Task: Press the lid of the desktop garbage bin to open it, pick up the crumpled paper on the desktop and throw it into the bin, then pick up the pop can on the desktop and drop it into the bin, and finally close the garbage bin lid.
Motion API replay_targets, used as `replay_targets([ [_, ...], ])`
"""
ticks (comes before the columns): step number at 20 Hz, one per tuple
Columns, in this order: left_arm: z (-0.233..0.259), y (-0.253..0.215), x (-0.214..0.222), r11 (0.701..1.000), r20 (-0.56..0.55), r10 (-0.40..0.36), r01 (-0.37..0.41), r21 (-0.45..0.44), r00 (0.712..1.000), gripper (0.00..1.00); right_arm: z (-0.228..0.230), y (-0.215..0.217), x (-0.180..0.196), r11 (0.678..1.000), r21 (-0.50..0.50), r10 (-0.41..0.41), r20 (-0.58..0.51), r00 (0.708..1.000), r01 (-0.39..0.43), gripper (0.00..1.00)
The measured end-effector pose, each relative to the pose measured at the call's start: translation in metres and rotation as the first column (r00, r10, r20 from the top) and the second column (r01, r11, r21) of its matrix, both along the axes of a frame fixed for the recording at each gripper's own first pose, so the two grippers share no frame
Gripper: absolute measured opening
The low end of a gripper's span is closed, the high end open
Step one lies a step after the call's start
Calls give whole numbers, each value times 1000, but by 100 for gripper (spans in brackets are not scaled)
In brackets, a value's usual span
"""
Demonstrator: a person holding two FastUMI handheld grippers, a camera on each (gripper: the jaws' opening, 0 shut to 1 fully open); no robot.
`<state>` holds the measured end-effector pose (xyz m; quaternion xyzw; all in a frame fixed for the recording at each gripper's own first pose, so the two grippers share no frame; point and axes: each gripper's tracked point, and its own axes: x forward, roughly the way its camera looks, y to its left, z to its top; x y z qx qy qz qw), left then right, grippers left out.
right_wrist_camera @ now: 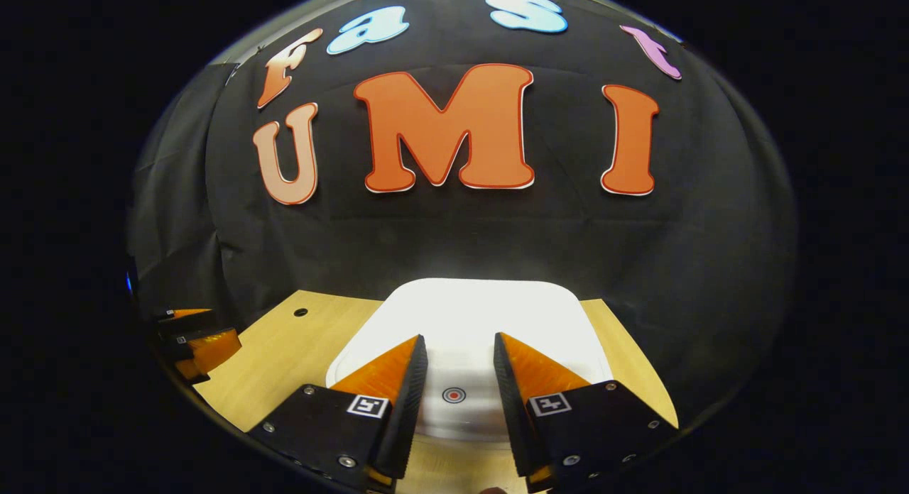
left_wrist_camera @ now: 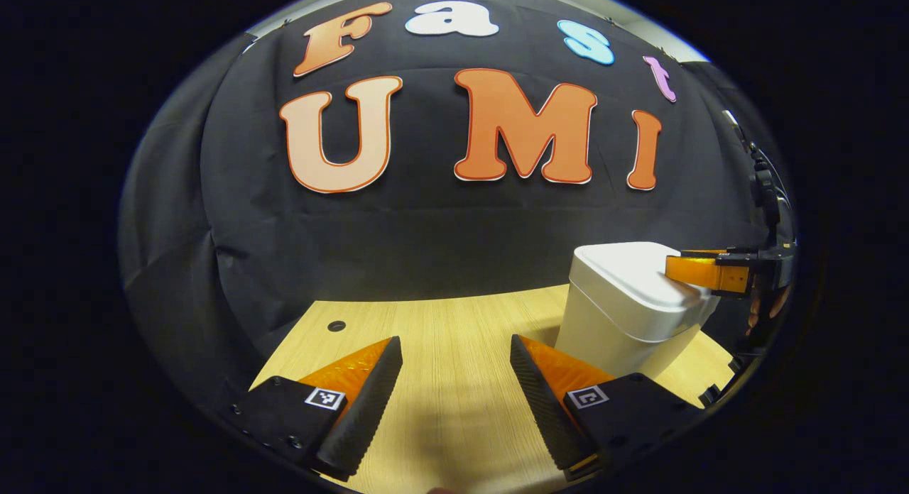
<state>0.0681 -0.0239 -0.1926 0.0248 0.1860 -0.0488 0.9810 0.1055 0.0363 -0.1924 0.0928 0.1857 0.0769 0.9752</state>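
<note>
A: Nearest first: what is the right claw (right_wrist_camera: 458,359) doing?

B: In the right gripper view its fingers stand spread, pinching nothing, poised over the near edge of the bin's lid (right_wrist_camera: 490,309). A small round mark (right_wrist_camera: 454,394) sits on the lid between the fingertips. I judge that is the press spot.

A: And the left claw (left_wrist_camera: 454,370)?

B: Spread too, empty, low over bare worktop (left_wrist_camera: 454,331), with the bin (left_wrist_camera: 625,316) just beyond its right finger.

A: Does the left gripper view show the right claw at the bin?

B: Yes, it reaches in from the side with its tip on or just above the lid's top; I cannot tell if it touches.

A: How will the bin handle?

B: It looks like smooth, stiff white plastic, probably light and likely to slide or tip on the wood. I'd press straight down on the mark with a fingertip, not shove sideways. The lid is shut, so opening is the step in hand.

A: Paper and can?

B: I cannot place them. Farther back, a small hole (left_wrist_camera: 336,326) in the worktop.
</note>
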Motion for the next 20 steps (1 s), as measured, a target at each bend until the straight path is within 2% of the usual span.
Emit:
replay_targets([
  [3, 6, 0, -4, 1000, 13, 0, 0, 3, 1000, 97, 1, -1, -5, 998, 49, -46, 37, 998, 45, 41],
  [6, 11, -1, -10, 1000, 22, -1, 1, -1, 1000, 97, -3, 1, -13, 999, -2, -36, 43, 998, 37, 37],
  [10, 20, -4, -19, 1000, 44, -3, 3, -2, 999, 97, 3, 3, -20, 1000, 7, -27, 67, 997, 26, 36],
  [11, 23, -4, -22, 1000, 50, -5, 5, -2, 999, 98, 2, 4, -21, 1000, -18, -11, 81, 997, 12, 31],
  [12, 26, -4, -25, 1000, 57, -8, 8, -1, 998, 98, 5, 5, -23, 999, -37, 4, 102, 995, 0, 36],
  [14, 34, -4, -29, 1000, 75, -8, 8, 8, 997, 97, 8, 7, -27, 999, -37, 26, 108, 994, -22, 36],
  [16, 43, -3, -33, 1000, 99, -6, 5, 12, 995, 97, 10, 14, -34, 999, -18, 51, 108, 993, -49, 46],
  [17, 47, -1, -35, 1000, 110, -4, 2, 14, 994, 97, 11, 14, -37, 999, -17, 50, 106, 993, -49, 64],
  [18, 52, 1, -36, 1000, 122, 1, -3, 16, 993, 98, 13, 14, -41, 999, -21, 43, 110, 993, -41, 74],
  [19, 56, 2, -39, 1000, 131, 8, -10, 16, 991, 97, 19, 15, -44, 999, -26, 42, 129, 991, -39, 88],
  [20, 60, 5, -41, 1000, 144, 16, -18, 12, 989, 97, 27, 18, -46, 999, -30, 45, 159, 986, -41, 92],
])
